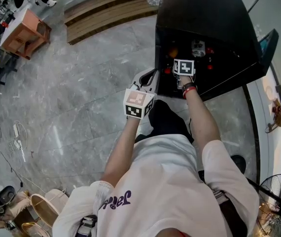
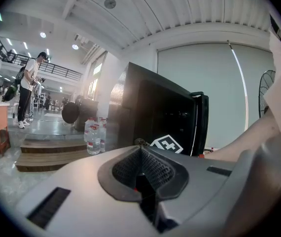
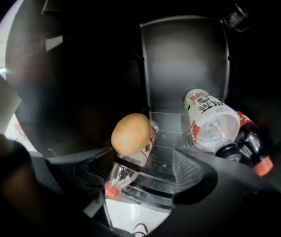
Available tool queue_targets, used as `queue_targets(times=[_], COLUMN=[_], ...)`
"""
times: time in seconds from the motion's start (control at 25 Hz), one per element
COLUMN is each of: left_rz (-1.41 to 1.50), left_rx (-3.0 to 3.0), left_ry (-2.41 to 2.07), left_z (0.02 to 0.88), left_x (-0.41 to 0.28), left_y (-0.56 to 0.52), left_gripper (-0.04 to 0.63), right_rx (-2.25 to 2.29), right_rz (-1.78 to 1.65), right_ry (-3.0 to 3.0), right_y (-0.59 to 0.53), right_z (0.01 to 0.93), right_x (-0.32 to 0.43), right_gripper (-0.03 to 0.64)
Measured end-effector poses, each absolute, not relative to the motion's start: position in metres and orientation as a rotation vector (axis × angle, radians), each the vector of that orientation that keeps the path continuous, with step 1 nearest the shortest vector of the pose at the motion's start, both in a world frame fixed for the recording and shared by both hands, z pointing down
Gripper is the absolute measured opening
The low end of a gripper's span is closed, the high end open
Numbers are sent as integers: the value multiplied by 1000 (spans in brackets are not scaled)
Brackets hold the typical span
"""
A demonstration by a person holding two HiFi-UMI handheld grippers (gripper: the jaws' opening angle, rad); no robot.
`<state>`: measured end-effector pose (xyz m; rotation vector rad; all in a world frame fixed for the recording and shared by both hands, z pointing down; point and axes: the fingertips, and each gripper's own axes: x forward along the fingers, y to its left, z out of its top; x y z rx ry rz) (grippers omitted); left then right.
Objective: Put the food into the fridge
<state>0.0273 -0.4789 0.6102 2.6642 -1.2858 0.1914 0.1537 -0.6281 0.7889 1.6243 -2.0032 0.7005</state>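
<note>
Right gripper (image 3: 145, 176): fingers wide apart, holding nothing.
Potato (image 3: 131, 134): one, nearly round, resting on a lying bottle (image 3: 123, 172) inside the fridge (image 3: 185, 63).
Bottles: three, all lying; that one's cap points toward the fingers.
Left gripper (image 2: 141, 154): fingers together, empty.

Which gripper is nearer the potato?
Right. The right gripper is inside the fridge, jaws open just short of the potato; the left gripper is outside, farther back.
</note>
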Motion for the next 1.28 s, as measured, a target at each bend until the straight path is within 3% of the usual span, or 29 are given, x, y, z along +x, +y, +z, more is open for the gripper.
queue_targets(times=[1.28], left_rz=[217], left_rx=[2627], left_ry=[-1293], left_z=[489], left_x=[0], left_y=[-383], left_gripper=[17], right_rx=[1679], right_rz=[663], right_ry=[-2019], right_y=[-493], right_z=[645], right_x=[155], right_gripper=[339])
